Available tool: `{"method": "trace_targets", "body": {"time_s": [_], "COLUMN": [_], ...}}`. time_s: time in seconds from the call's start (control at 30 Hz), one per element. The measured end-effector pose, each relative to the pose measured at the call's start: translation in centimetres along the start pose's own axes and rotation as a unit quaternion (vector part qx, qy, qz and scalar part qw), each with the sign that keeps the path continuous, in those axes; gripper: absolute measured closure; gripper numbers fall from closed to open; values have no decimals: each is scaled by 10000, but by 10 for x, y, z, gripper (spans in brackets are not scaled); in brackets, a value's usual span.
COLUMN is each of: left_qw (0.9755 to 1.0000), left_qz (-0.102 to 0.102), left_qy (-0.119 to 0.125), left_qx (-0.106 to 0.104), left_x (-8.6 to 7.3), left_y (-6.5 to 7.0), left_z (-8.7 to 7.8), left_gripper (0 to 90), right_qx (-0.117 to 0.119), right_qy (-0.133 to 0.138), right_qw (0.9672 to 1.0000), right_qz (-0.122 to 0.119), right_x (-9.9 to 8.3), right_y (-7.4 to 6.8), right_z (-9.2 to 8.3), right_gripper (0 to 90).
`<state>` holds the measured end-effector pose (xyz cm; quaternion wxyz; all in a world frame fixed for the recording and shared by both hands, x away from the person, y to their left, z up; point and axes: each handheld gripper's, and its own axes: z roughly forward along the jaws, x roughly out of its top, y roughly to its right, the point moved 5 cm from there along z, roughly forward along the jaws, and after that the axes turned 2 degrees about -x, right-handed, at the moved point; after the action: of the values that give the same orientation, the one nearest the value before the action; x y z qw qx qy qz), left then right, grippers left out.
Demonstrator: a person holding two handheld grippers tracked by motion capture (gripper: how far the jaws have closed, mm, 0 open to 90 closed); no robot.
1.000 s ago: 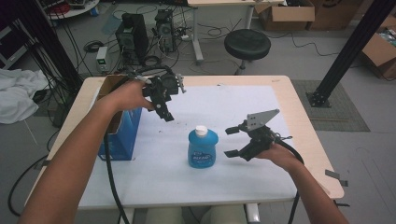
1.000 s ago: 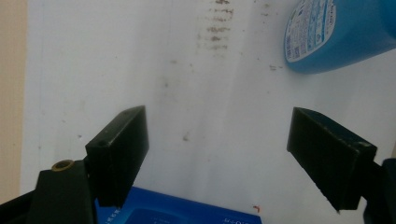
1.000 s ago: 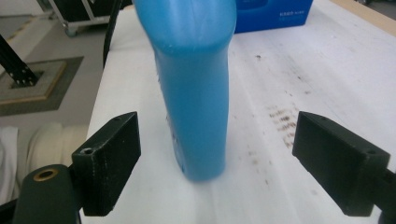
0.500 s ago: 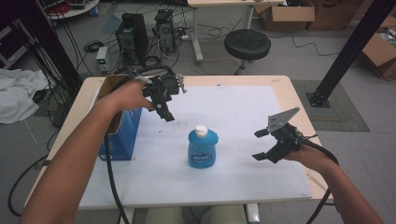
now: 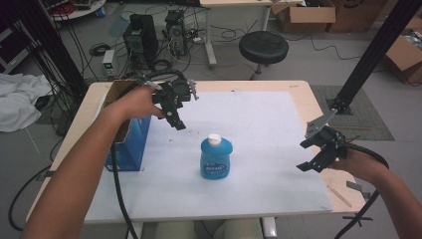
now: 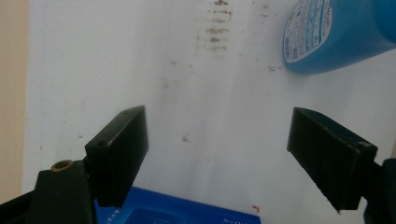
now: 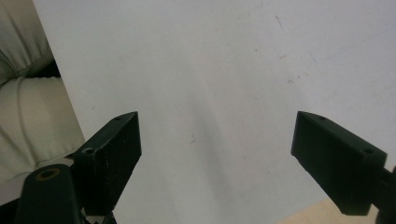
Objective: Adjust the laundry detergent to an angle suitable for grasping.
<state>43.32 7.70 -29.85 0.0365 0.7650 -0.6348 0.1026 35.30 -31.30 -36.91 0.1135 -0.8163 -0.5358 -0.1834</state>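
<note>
A squat blue bottle with a white cap stands upright on the white sheet covering the table, between the two grippers and apart from both. Its front carries a blue label with white lettering too small to read in the high view; in the left gripper view a pale panel of fine print shows on its side, also illegible. The left gripper hangs above the sheet beyond and to the left of the bottle, jaws spread wide with nothing between them, just beside an open blue box whose printed writing cannot be made out. The right gripper hovers well to the bottle's right near the sheet's edge, jaws likewise released and empty
</note>
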Motion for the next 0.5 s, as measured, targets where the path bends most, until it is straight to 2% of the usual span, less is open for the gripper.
{"method": "trace_targets", "body": {"time_s": [0.17, 0.5], "left_qw": [10000, 10000], "left_qz": [1, -66], "left_qy": [-12, 48], "left_qx": [-7, -13], "left_x": [1, 0], "left_y": [0, 2], "left_z": [1, 0], "left_gripper": [212, 212], "right_qx": [19, 25], "right_qy": [-103, 63], "right_qw": [9999, 9998], "right_qz": [-42, -184], "right_x": [0, 20], "right_y": [-2, -4], "right_z": [1, -2], "right_gripper": [164, 166]}}
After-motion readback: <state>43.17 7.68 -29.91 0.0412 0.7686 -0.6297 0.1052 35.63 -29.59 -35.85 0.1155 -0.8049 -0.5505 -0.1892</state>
